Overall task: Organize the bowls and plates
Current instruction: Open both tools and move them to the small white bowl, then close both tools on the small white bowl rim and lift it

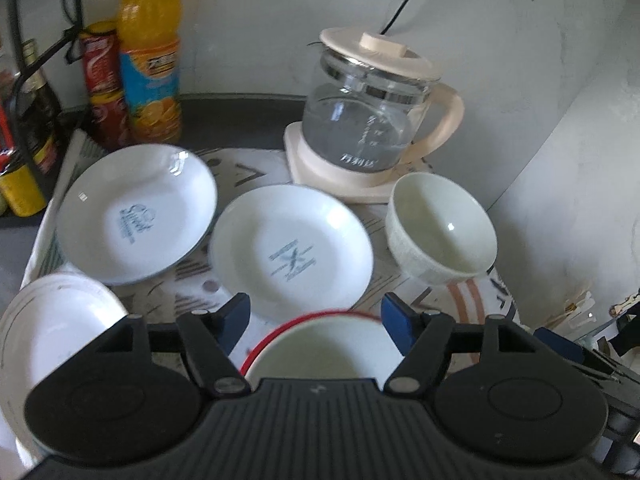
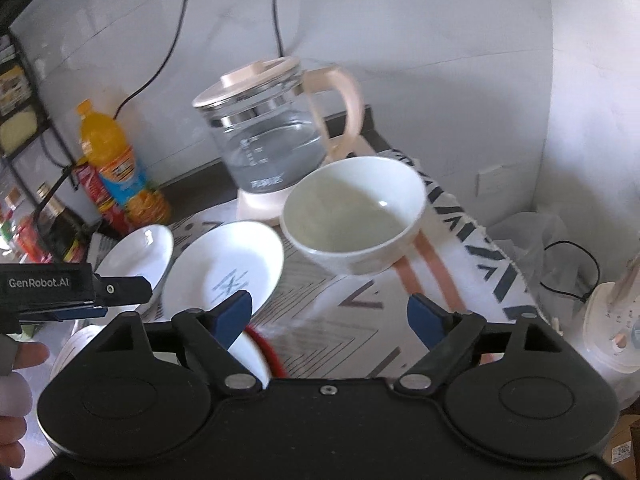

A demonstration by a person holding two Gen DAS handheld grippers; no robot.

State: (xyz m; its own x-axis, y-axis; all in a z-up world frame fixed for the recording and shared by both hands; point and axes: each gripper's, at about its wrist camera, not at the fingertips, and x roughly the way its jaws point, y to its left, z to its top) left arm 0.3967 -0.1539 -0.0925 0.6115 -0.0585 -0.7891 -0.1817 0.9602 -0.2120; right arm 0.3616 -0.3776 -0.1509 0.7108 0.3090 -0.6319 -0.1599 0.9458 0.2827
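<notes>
Red-rimmed bowl (image 1: 320, 344) is seen nearest the left gripper (image 1: 316, 316), low in the left wrist view, between the spread blue fingers (image 1: 236, 316); no contact is visible, nothing is gripped. Just beyond it, the plate with the crossed blue mark (image 1: 292, 252) lies on the patterned cloth (image 1: 248, 168). The plate with blue lettering (image 1: 136, 216) is set to its left, rims close or slightly overlapped; which cannot be told. A white plate stack (image 1: 52, 328) is seen at the near left edge. The plain white bowl (image 1: 440, 228) is upright on the cloth to the right, apart from the plates, just in front of the kettle base.

Right gripper (image 2: 332, 316) is released too, jaws wide, nothing between them; the white bowl is framed ahead of it, with the marked plate and the red rim near its left finger. The left gripper body and a hand (image 2: 16, 380) are caught at the left edge of the right wrist view.

Behind: glass kettle (image 1: 368, 120) on its cream base, orange drink bottle (image 1: 150, 56), red can (image 1: 104, 84), all on the dark desk (image 1: 240, 120) against the wall.
</notes>
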